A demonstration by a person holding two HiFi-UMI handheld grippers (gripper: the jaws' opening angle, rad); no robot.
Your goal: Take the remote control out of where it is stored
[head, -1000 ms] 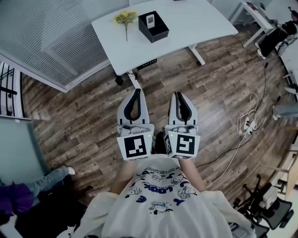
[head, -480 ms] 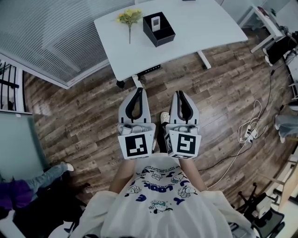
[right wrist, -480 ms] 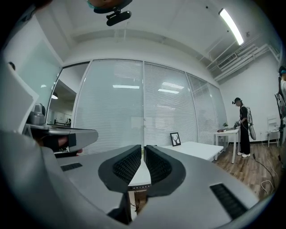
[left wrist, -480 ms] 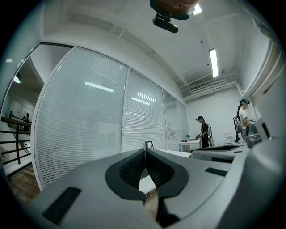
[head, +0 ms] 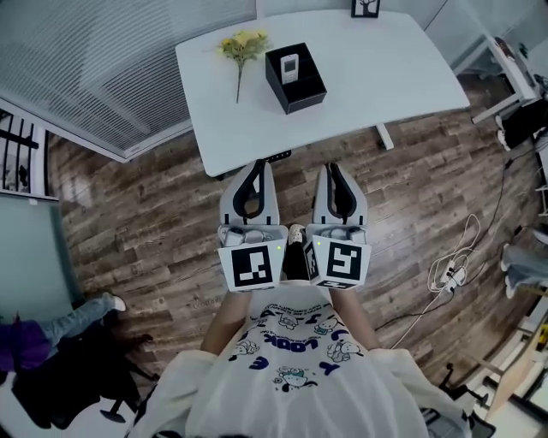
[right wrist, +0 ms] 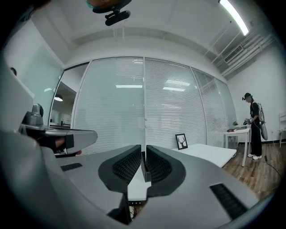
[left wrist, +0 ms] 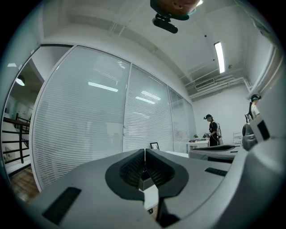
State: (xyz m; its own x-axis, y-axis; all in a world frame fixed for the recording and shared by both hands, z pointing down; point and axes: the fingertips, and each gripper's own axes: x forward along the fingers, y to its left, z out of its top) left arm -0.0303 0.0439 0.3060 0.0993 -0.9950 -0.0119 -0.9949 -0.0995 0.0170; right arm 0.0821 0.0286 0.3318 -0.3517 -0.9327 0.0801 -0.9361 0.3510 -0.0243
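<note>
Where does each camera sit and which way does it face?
Head view: on the head, facing steeply down at table, left gripper, right gripper, shirt.
Left gripper view: on that gripper, level along shut jaws toward blinds.
Right gripper view: likewise, left gripper at its left.
Both gripper views share the picture frame.

Approach: brown wood-plank floor (head: 154, 222) is lying open up to the near edge of the white rectangular table (head: 385, 77) | Obstacles: black open-topped box (head: 304, 103) is standing mid-surface; yellow flower sprig (head: 242, 43) is lying near its left; black-framed picture (head: 366, 8) is standing at the far edge | Free: right half is lying bare
</note>
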